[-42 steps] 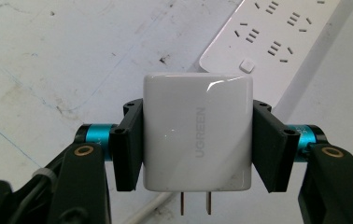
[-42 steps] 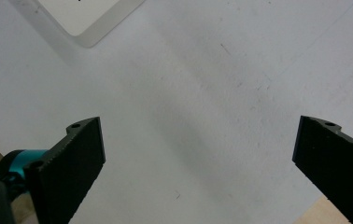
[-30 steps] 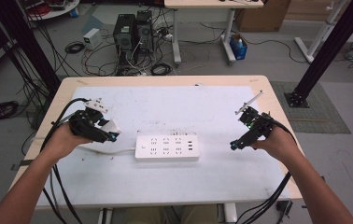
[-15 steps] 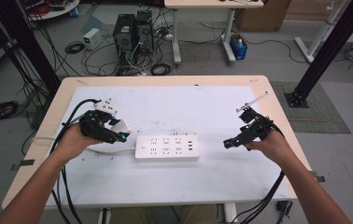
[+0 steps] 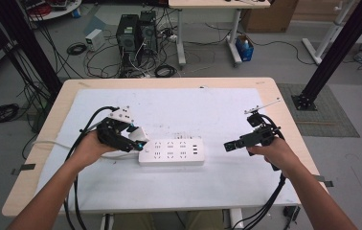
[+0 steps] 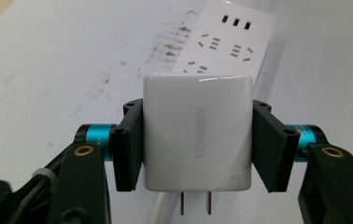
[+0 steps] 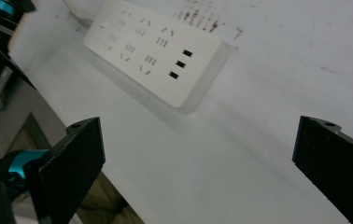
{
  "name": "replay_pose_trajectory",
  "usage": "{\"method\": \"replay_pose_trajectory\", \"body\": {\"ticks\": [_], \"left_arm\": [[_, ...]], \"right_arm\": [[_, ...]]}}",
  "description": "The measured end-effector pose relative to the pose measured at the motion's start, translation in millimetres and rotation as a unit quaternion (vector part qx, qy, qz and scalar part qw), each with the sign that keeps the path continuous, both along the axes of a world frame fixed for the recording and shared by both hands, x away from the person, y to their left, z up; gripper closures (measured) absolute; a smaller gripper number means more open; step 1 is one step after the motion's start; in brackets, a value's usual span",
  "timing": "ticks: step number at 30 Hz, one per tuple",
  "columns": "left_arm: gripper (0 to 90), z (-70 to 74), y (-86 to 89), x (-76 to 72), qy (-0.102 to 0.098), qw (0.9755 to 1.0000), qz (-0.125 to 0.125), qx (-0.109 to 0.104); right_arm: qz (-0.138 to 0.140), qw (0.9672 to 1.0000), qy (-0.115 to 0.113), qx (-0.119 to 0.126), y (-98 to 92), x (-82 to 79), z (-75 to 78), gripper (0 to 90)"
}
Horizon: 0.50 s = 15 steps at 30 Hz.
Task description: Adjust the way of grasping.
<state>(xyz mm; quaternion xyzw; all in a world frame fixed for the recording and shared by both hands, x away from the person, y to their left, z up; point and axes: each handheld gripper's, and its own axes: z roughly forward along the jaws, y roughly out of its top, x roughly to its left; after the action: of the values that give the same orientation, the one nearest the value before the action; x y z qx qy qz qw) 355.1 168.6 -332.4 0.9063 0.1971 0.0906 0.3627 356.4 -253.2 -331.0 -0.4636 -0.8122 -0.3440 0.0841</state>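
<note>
1. A white, glossy charger [image 6: 196, 135] with two metal prongs is seen just left of the white power strip [image 5: 171, 152].
2. It is clamped by the left gripper [image 6: 196, 140]; the right gripper [image 7: 198, 158] is held wide apart, empty.

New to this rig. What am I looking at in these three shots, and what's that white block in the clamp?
No robot arm here: a person holds a two-jaw gripper in each hand at a table. The high view looks down from above the person. The other two come from cameras riding on each gripper, looking along its black jaws. A white power strip lies on the table. The left gripper is shut on a white charger, marked UGREEN, whose two prongs point back toward the camera; it sits at the strip's left end. The right gripper is open and holds nothing, aimed toward the strip's right end.
</note>
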Motion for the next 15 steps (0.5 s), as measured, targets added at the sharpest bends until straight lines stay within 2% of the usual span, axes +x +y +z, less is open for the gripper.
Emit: {"method": "replay_pose_trajectory", "body": {"ticks": [5,9,15], "left_arm": [[42.6,-9.4,-14.1,-1.9,0.002,0.9996,-0.020,-0.020],[42.6,-17.2,-23.6,-4.3,0.004,0.9988,-0.029,-0.039],[42.6,-20.2,-35.7,-7.4,-0.004,0.9976,-0.052,-0.045]], "right_arm": [[-0.009,0.9991,0.019,0.037,5.5,-4.6,0.5,1.7],[-0.008,0.9980,0.038,0.051,12.3,-6.8,0.2,1.7],[0.001,0.9964,0.054,0.065,23.5,-7.8,0.7,1.7]]}}
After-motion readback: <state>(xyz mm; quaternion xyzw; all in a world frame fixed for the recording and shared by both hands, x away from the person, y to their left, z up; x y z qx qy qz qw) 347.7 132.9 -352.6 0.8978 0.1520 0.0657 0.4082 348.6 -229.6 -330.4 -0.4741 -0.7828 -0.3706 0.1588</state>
